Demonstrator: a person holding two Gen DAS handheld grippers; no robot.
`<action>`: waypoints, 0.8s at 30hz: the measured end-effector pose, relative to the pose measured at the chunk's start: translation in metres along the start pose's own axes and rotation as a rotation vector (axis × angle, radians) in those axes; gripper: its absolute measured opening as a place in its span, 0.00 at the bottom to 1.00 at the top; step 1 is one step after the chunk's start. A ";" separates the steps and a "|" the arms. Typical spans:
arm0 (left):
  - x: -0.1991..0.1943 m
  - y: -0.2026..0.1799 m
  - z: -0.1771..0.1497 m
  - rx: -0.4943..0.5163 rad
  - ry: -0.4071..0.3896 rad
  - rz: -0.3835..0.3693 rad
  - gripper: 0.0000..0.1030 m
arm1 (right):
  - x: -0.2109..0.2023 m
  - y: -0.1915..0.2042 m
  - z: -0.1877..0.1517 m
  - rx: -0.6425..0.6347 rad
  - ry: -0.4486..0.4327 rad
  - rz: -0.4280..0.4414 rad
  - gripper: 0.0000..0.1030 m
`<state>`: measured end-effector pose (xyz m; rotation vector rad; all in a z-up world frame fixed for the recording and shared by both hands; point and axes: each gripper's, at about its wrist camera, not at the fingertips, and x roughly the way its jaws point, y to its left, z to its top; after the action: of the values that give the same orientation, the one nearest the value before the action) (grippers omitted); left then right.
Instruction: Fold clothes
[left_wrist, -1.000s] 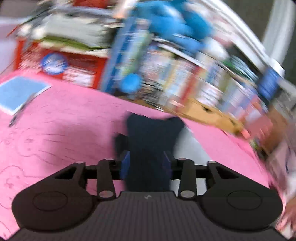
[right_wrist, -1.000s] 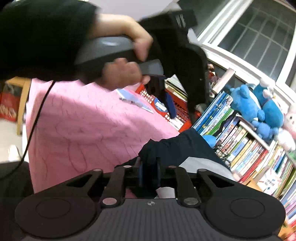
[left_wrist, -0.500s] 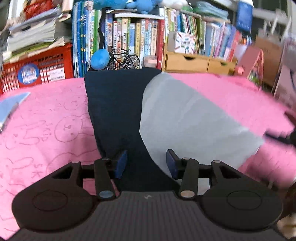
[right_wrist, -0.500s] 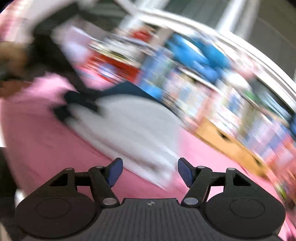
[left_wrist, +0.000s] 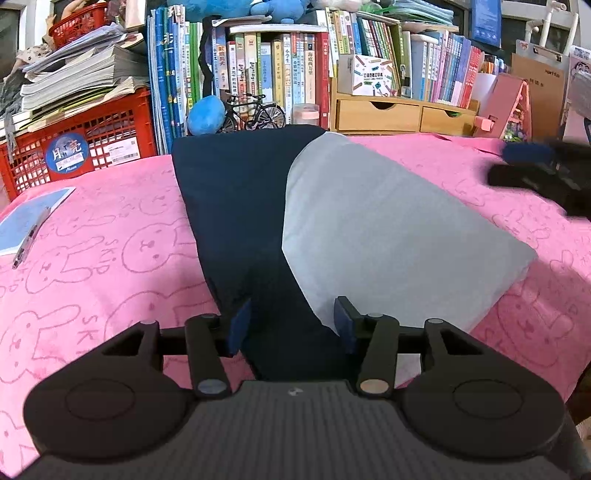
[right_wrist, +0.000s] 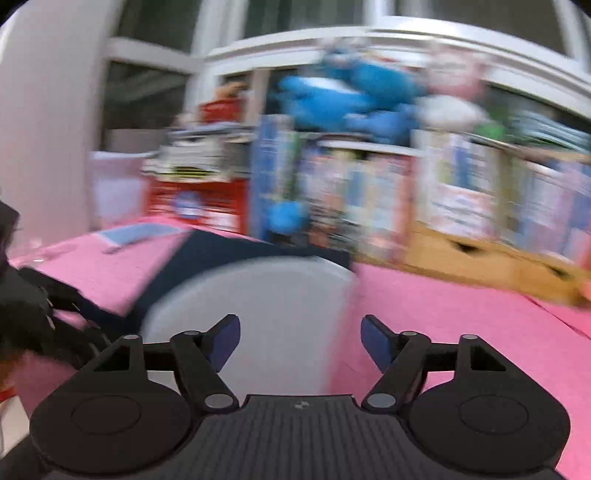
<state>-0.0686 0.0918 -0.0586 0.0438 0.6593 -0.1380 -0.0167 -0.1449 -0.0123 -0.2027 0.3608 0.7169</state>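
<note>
— Right, where's the garment sitting?

— Flat on the pink bunny-print cloth (left_wrist: 110, 258). It's a two-tone top (left_wrist: 258, 206), navy down one side and pale grey across the other, spread straight ahead of me toward the bookshelf (left_wrist: 280, 70) and red crate (left_wrist: 85, 144).

— And your fingers?

— My left gripper (left_wrist: 290, 325) is spread apart with nothing pinched. The near navy end runs right between the two blue pads (left_wrist: 239, 325); I can't tell whether they're brushing it. My right gripper (right_wrist: 300, 341) is parted wide too, holding nothing, and its view is badly smeared. I can only make out the grey panel just ahead of it, reaching between the fingers at the left.

— So which step is this?

— My guess: between folds. The grey panel lies slantwise over the navy, which could be a fold laid across, or simply the way the top is cut. I can't settle that from here, nor how many folds remain.

— What would the next grab need?

— If another fold is due, both grippers want an edge each. My left has the near hem right at hand. My right hangs over by the grey side (left_wrist: 546, 173) and would need to steady itself before pinching thin cloth.
</note>
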 end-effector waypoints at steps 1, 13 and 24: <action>0.000 0.000 -0.001 -0.003 -0.005 0.000 0.47 | 0.021 0.005 0.012 -0.011 0.020 0.051 0.77; -0.005 0.028 -0.012 -0.147 -0.081 -0.105 0.48 | 0.249 0.058 0.052 -0.063 0.336 0.142 0.91; -0.005 0.029 -0.017 -0.153 -0.101 -0.119 0.51 | 0.168 0.025 0.048 0.061 0.215 0.157 0.95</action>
<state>-0.0789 0.1224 -0.0693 -0.1496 0.5701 -0.2030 0.0958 -0.0100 -0.0348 -0.1959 0.6080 0.8402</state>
